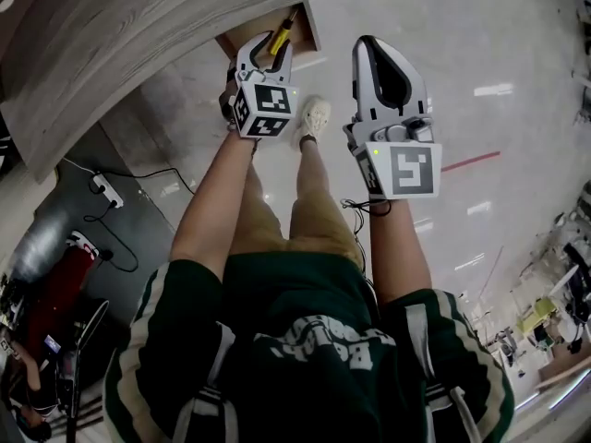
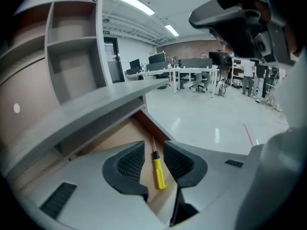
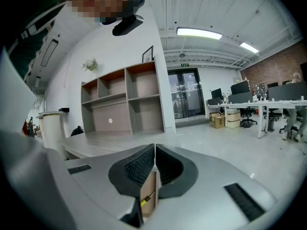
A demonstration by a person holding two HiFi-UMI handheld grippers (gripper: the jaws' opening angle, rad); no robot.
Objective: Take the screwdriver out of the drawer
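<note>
A yellow-handled screwdriver (image 1: 282,35) lies in the open wooden drawer (image 1: 310,24) under the desk. In the head view my left gripper (image 1: 265,55) hangs just over the drawer, its jaws open. In the left gripper view the screwdriver (image 2: 158,172) shows between the two dark pads (image 2: 129,164), which stand apart on either side of it without touching it. My right gripper (image 1: 366,46) is to the right, beside the drawer over the floor, shut with nothing in it. In the right gripper view its pads (image 3: 141,166) meet, and the screwdriver (image 3: 147,200) shows small below them.
The grey desk top (image 1: 138,35) overhangs the drawer at the upper left. A power strip with cables (image 1: 106,190) lies on the floor at the left. The person's shoe (image 1: 314,118) stands below the drawer. A shelf unit (image 2: 72,66) rises behind the desk.
</note>
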